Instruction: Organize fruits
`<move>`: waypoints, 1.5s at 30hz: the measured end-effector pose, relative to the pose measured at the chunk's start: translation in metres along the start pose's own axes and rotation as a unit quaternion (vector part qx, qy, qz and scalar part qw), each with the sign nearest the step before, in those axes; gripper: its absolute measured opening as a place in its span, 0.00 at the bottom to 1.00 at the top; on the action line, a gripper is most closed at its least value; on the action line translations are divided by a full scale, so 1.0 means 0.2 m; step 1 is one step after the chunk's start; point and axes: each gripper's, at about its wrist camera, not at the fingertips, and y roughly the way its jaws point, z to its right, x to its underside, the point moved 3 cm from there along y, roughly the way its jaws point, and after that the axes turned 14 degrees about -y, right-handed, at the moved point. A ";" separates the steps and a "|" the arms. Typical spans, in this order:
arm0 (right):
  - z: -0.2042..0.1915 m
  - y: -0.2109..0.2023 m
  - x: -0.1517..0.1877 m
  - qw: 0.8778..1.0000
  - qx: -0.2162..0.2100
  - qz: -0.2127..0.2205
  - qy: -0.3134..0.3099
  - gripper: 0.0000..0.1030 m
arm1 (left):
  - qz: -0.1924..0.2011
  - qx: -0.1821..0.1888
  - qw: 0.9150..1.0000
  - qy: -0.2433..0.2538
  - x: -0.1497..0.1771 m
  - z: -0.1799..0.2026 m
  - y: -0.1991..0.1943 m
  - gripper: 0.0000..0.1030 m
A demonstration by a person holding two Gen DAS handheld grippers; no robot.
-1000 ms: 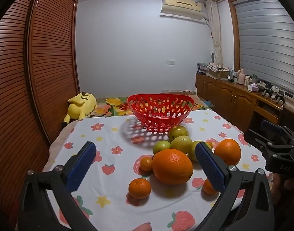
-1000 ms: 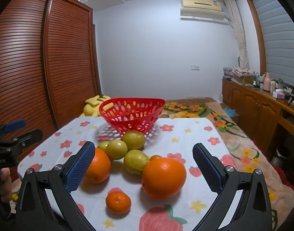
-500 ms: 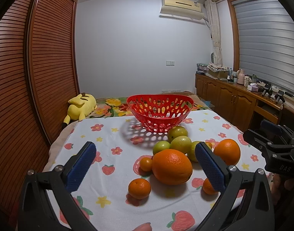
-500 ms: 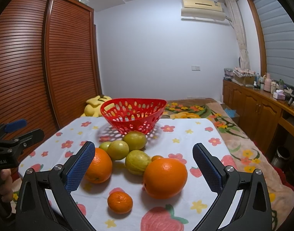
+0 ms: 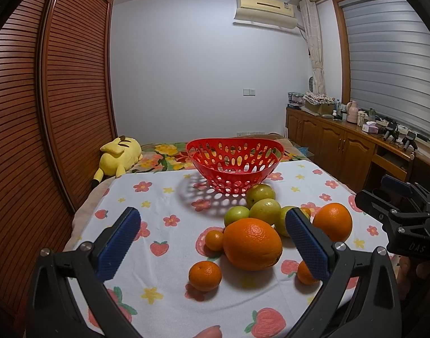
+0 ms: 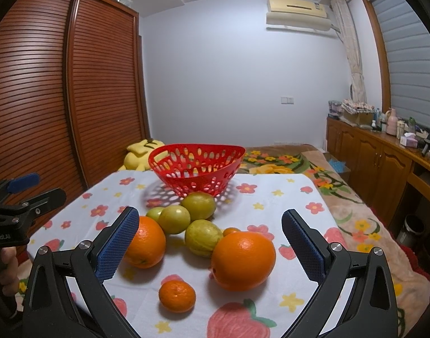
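Observation:
An empty red perforated basket [image 5: 234,166] [image 6: 196,166] stands at the far middle of the table. In front of it lie several fruits: a big orange [image 5: 252,243] [image 6: 242,260], a second orange [image 5: 332,221] [image 6: 144,242], green fruits [image 5: 264,208] [image 6: 198,205] and small tangerines [image 5: 205,275] [image 6: 177,295]. My left gripper [image 5: 212,246] is open and empty, near the big orange. My right gripper [image 6: 209,246] is open and empty, above the fruit cluster.
The table carries a white cloth [image 5: 164,214] with strawberry and flower prints. A yellow plush toy [image 5: 119,155] lies on the bed behind. A wooden slatted wardrobe [image 5: 46,112] is at the left, a wooden sideboard [image 5: 341,140] at the right.
Both grippers have barely shifted. The right view has crept slightly toward the fruits. No fruit has moved.

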 end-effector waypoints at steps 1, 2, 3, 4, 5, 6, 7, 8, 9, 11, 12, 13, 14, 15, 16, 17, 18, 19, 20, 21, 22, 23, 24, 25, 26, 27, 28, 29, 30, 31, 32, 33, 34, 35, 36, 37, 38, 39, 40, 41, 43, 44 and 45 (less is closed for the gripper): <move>0.00 0.00 0.00 1.000 0.000 0.000 0.000 1.00 | 0.000 0.000 1.000 0.000 0.00 0.00 0.00 1.00; 0.00 0.00 0.00 1.000 0.000 0.000 0.000 1.00 | 0.000 0.000 1.000 0.000 0.00 0.00 0.00 1.00; 0.00 0.00 0.00 1.000 0.000 0.000 0.000 1.00 | 0.000 0.000 1.000 0.000 0.00 0.00 0.00 1.00; 0.00 0.00 0.00 1.000 -0.001 0.000 0.000 1.00 | 0.000 0.000 1.000 0.001 0.00 0.00 0.00 1.00; 0.00 0.00 0.00 1.000 0.000 0.000 0.000 1.00 | 0.000 0.000 1.000 0.001 0.00 0.00 0.00 1.00; 0.00 0.00 0.00 1.000 0.000 0.000 -0.001 1.00 | 0.000 0.000 1.000 0.001 0.00 0.00 0.00 1.00; 0.00 0.00 0.00 1.000 -0.001 0.000 -0.001 1.00 | 0.001 -0.001 1.000 0.000 0.00 0.00 0.00 1.00; -0.01 0.00 0.00 1.000 -0.001 0.000 -0.001 1.00 | 0.001 0.000 1.000 0.001 0.00 0.00 0.00 1.00; -0.01 0.00 0.00 1.000 -0.001 0.000 -0.001 1.00 | 0.001 0.000 1.000 0.000 0.00 0.00 0.00 1.00; -0.01 0.00 0.00 1.000 -0.001 0.000 -0.002 1.00 | 0.000 0.000 1.000 0.000 0.00 0.00 0.00 1.00; -0.02 0.00 0.00 1.000 -0.001 0.001 -0.003 1.00 | -0.002 0.001 1.000 -0.001 0.00 0.00 0.00 1.00; -0.02 0.00 0.00 1.000 -0.001 0.001 -0.003 1.00 | -0.002 0.002 1.000 -0.001 0.00 0.00 0.00 1.00; -0.02 0.00 0.00 1.000 -0.001 0.000 -0.003 1.00 | -0.002 0.003 1.000 -0.001 0.00 0.00 0.00 1.00; -0.02 0.00 0.00 1.000 -0.001 0.001 -0.003 1.00 | -0.002 0.002 1.000 0.000 0.00 0.00 0.00 1.00; -0.02 0.00 0.00 1.000 -0.001 0.001 -0.003 1.00 | -0.002 0.002 1.000 0.000 0.00 0.00 -0.01 1.00; -0.02 0.00 0.00 1.000 -0.001 0.000 -0.003 1.00 | -0.002 0.003 1.000 -0.001 0.00 0.00 -0.01 1.00; -0.02 0.00 0.00 1.000 -0.002 0.000 -0.003 1.00 | -0.002 0.003 1.000 -0.001 0.00 0.00 -0.01 1.00; -0.03 0.00 0.00 1.000 -0.001 0.000 -0.003 1.00 | -0.001 0.003 1.000 0.000 0.00 0.00 -0.01 1.00; -0.03 0.00 0.00 1.000 -0.002 0.000 -0.003 1.00 | -0.001 0.003 1.000 0.000 0.00 0.00 -0.01 1.00; -0.03 0.00 0.00 1.000 -0.002 0.000 -0.003 1.00 | -0.001 0.003 1.000 -0.001 0.00 0.00 -0.01 1.00; -0.03 0.00 0.00 1.000 -0.002 0.001 -0.003 1.00 | -0.002 0.003 1.000 -0.001 0.00 0.00 -0.01 1.00; -0.03 0.00 0.00 1.000 -0.002 0.001 -0.003 1.00 | -0.002 0.003 1.000 -0.001 0.00 0.00 -0.01 1.00; -0.03 0.00 0.00 1.000 -0.003 0.000 -0.004 1.00 | -0.001 0.002 1.000 -0.002 0.00 0.00 -0.01 1.00; -0.04 0.00 0.00 1.000 -0.003 0.000 -0.004 1.00 | 0.000 0.000 1.000 -0.003 0.00 0.00 -0.02 1.00; -0.04 0.01 0.00 1.000 -0.002 0.000 -0.004 1.00 | 0.001 -0.004 1.000 -0.004 0.00 -0.01 -0.01 1.00; -0.04 0.00 0.01 1.000 -0.004 -0.001 -0.005 1.00 | 0.000 -0.005 1.000 -0.004 0.01 -0.01 -0.01 1.00; -0.04 0.01 0.01 1.000 -0.005 -0.002 -0.005 1.00 | -0.001 -0.005 1.000 -0.005 0.01 -0.02 -0.01 1.00; -0.04 0.01 0.02 1.000 -0.007 -0.001 -0.005 1.00 | -0.002 -0.006 1.000 -0.006 0.01 -0.02 0.00 1.00; -0.05 0.01 0.02 1.000 -0.008 -0.002 -0.005 1.00 | -0.004 -0.007 1.000 -0.007 0.02 -0.03 0.01 1.00; -0.05 0.01 0.03 1.000 -0.009 -0.003 -0.006 1.00 | -0.006 -0.009 1.000 -0.007 0.03 -0.04 0.01 1.00; -0.05 0.01 0.03 1.000 -0.010 -0.004 -0.006 1.00 | -0.007 -0.011 1.000 -0.007 0.03 -0.04 0.02 1.00; -0.06 0.02 0.04 1.000 -0.011 -0.005 -0.006 1.00 | -0.009 -0.012 1.000 -0.007 0.04 -0.05 0.03 1.00; -0.06 0.02 0.04 1.000 -0.013 -0.007 -0.006 1.00 | -0.011 -0.013 1.000 -0.007 0.05 -0.05 0.04 1.00; -0.06 0.03 0.04 1.000 -0.014 -0.008 -0.007 1.00 | -0.014 -0.014 1.000 -0.007 0.06 -0.06 0.05 1.00; -0.06 0.03 0.05 1.000 -0.015 -0.010 -0.007 1.00 | -0.018 -0.014 1.000 -0.007 0.07 -0.07 0.06 1.00; -0.07 0.04 0.06 1.000 -0.017 -0.012 -0.008 1.00 | -0.021 -0.013 1.000 -0.008 0.08 -0.08 0.08 1.00; -0.07 0.04 0.06 1.000 -0.020 -0.014 -0.009 1.00 | -0.026 -0.013 1.000 -0.009 0.09 -0.09 0.09 1.00; -0.07 0.05 0.07 1.000 -0.021 -0.016 -0.009 1.00 | -0.029 -0.014 0.999 -0.009 0.10 -0.10 0.11 1.00; -0.08 0.06 0.08 0.999 -0.024 -0.019 -0.010 1.00 | -0.031 -0.016 0.999 -0.009 0.11 -0.11 0.12 1.00; -0.09 0.07 0.08 0.999 -0.027 -0.022 -0.011 1.00 | -0.035 -0.018 0.999 -0.010 0.12 -0.12 0.13 1.00; -0.09 0.09 0.10 0.999 -0.034 -0.029 -0.011 1.00 | -0.044 -0.019 0.999 -0.014 0.14 -0.15 0.16 1.00; -0.10 0.10 0.11 0.999 -0.037 -0.032 -0.011 1.00 | -0.050 -0.017 0.998 -0.017 0.15 -0.16 0.17 1.00; -0.10 0.11 0.12 0.999 -0.039 -0.035 -0.011 1.00 | -0.056 -0.015 0.998 -0.020 0.16 -0.17 0.19 1.00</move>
